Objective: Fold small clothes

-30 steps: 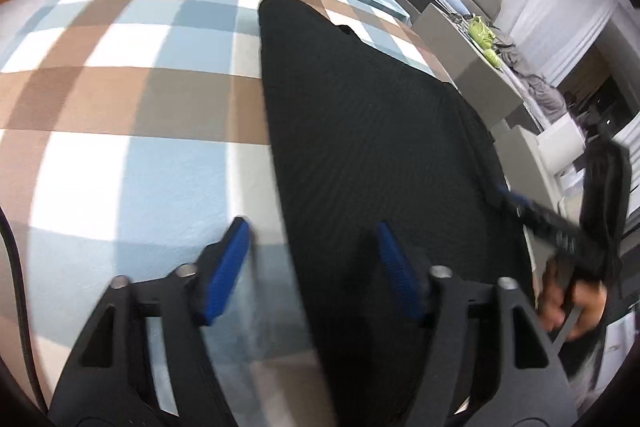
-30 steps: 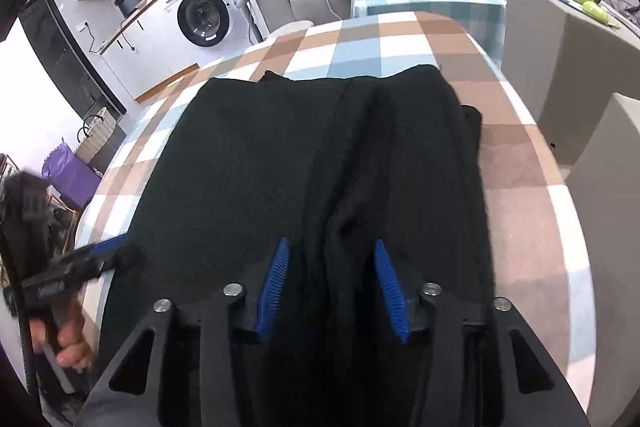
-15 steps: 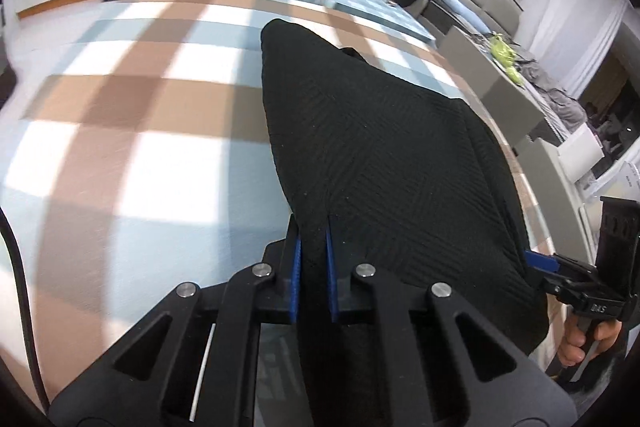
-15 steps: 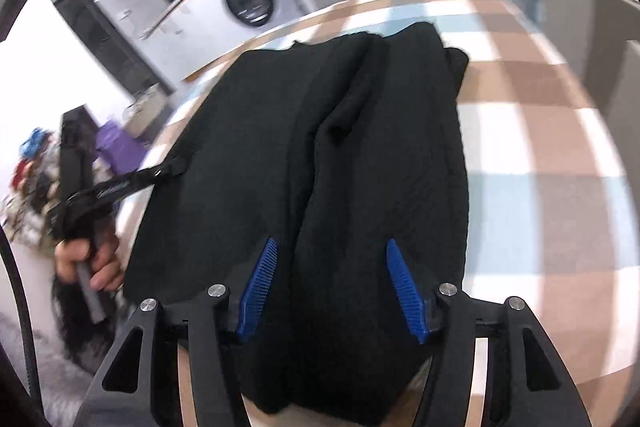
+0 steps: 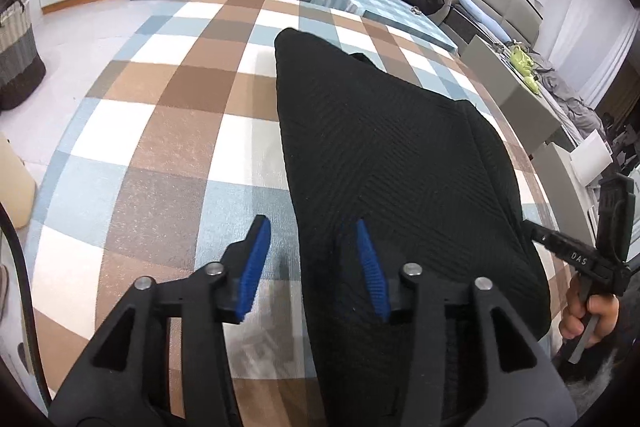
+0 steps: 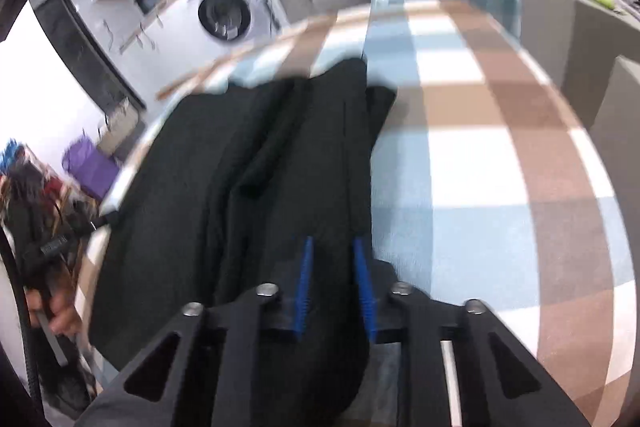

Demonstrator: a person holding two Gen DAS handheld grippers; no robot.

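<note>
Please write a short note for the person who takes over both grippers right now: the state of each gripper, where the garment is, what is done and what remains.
Left gripper: open, straddling the near left edge of the black garment, holding nothing.
Right gripper: nearly shut on the garment's near right edge; the view is blurred, so check the grip.
Garment: lies lengthwise on the checked cloth, with long lengthwise creases.
Done: it looks narrowed lengthwise, though I cannot be sure.
Left: probably regrip with the left gripper, then fold it across.
</note>
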